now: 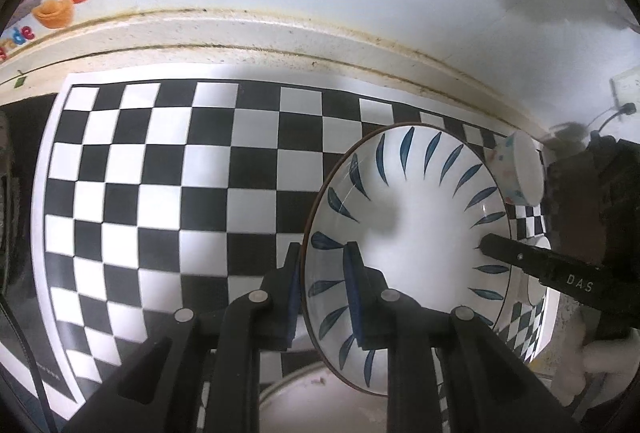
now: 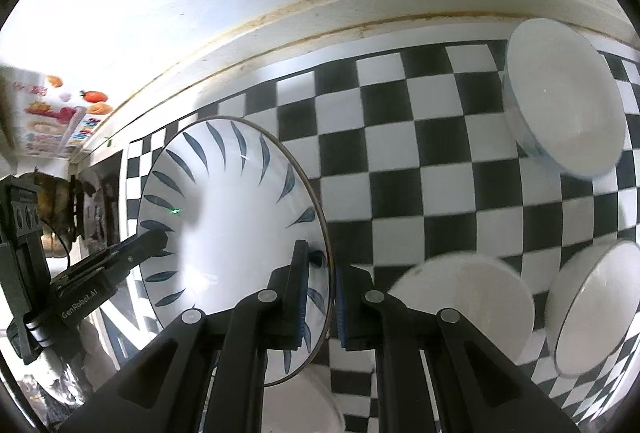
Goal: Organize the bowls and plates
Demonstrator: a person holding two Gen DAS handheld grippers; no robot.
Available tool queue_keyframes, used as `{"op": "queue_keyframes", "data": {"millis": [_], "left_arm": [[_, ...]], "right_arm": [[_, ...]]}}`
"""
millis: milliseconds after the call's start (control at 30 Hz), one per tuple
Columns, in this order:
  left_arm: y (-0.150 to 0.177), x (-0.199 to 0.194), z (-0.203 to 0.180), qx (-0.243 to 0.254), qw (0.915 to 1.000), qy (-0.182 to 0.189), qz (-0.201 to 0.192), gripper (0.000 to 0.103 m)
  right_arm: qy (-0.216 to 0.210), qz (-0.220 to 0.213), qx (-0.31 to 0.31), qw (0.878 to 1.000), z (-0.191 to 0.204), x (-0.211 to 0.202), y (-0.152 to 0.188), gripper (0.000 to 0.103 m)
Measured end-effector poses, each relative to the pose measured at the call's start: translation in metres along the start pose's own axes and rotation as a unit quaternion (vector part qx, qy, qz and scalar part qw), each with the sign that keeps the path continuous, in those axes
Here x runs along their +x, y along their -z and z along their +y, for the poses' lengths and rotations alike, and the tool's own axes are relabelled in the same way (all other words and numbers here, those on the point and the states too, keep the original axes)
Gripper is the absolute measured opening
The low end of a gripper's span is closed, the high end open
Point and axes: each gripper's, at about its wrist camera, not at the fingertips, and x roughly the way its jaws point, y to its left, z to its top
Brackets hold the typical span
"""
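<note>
**Leaf-patterned plate gripped at two rims**

The blue-leaf plate (image 1: 420,233) is held over the checkerboard mat (image 1: 160,193). Its near-left rim is clamped between the pads of the left gripper (image 1: 324,293). Its right rim is gripped by the right gripper (image 1: 486,245). A speckled cup (image 1: 518,169) is seen just beyond the plate's upper-right edge.

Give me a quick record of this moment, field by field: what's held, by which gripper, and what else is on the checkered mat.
held item: blue-leaf plate
left gripper: clamped on the plate's rim
right gripper: clamped on the opposite rim
plate pose: tilted, lifted above the checkered mat
below the plate: white dish, partly hidden
other dishes: three white bowls on the right side of the mat
small cup: speckled, behind the plate
</note>
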Motion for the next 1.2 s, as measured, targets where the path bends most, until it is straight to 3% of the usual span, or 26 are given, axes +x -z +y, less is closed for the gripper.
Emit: {"op": "queue_keyframes", "data": {"millis": [667, 1200], "left_arm": [[0.109, -0.06, 0.01, 0.002, 0.9999, -0.01, -0.012, 0.018], [0.161, -0.037, 0.022, -0.008, 0.9993, -0.024, 0.028, 0.018]], "right_arm": [[-0.033, -0.011, -0.046, 0.998, 0.023, -0.053, 0.125, 0.013], [-0.028, 0.032, -0.063, 0.997, 0.015, -0.022, 0.184, 0.013]]}}
